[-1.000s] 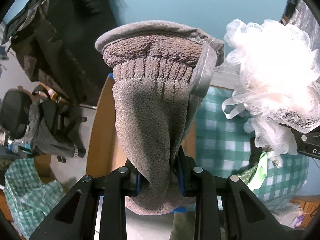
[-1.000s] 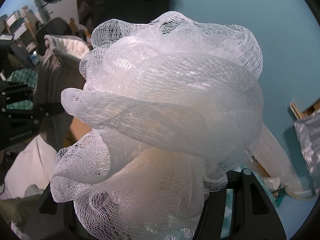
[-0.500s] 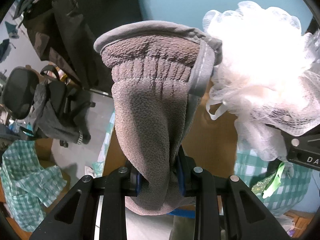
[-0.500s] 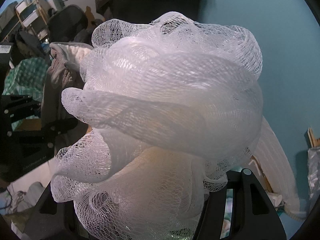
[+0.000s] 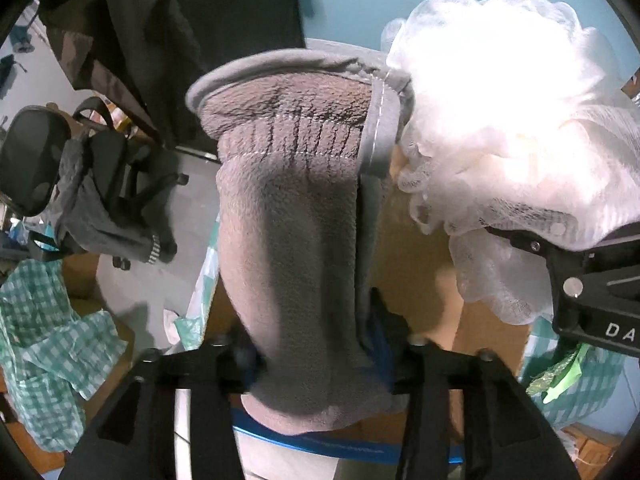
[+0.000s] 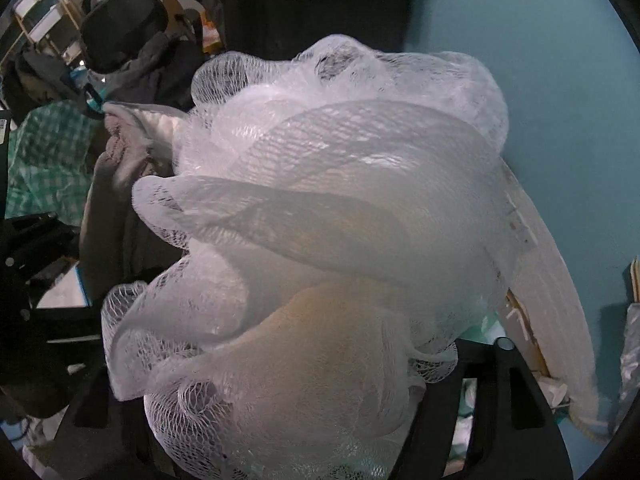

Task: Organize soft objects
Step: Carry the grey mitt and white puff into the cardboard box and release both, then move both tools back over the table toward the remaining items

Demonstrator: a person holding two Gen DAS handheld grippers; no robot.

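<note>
My left gripper [image 5: 316, 344] is shut on a grey fleece glove [image 5: 292, 216] that stands up between its fingers, cuff at the top. My right gripper [image 6: 320, 420] is shut on a white mesh bath sponge [image 6: 332, 240] that fills the right wrist view and hides the fingertips. In the left wrist view the sponge [image 5: 508, 128] is at the upper right, touching the glove's cuff, with the right gripper's black body [image 5: 592, 284] below it. The glove also shows at the left of the right wrist view [image 6: 120, 184].
A brown cardboard box [image 5: 416, 264] lies behind the glove and sponge. Green checked cloth [image 5: 44, 340] is heaped at the lower left and another piece [image 5: 580, 380] at the lower right. A black office chair with dark clothes [image 5: 92, 188] stands left. A teal wall [image 6: 560, 100] is behind.
Both grippers have swung left and come closer together. The sponge now touches the glove's cuff. The cardboard box has moved behind both objects. Both grips are unchanged.
</note>
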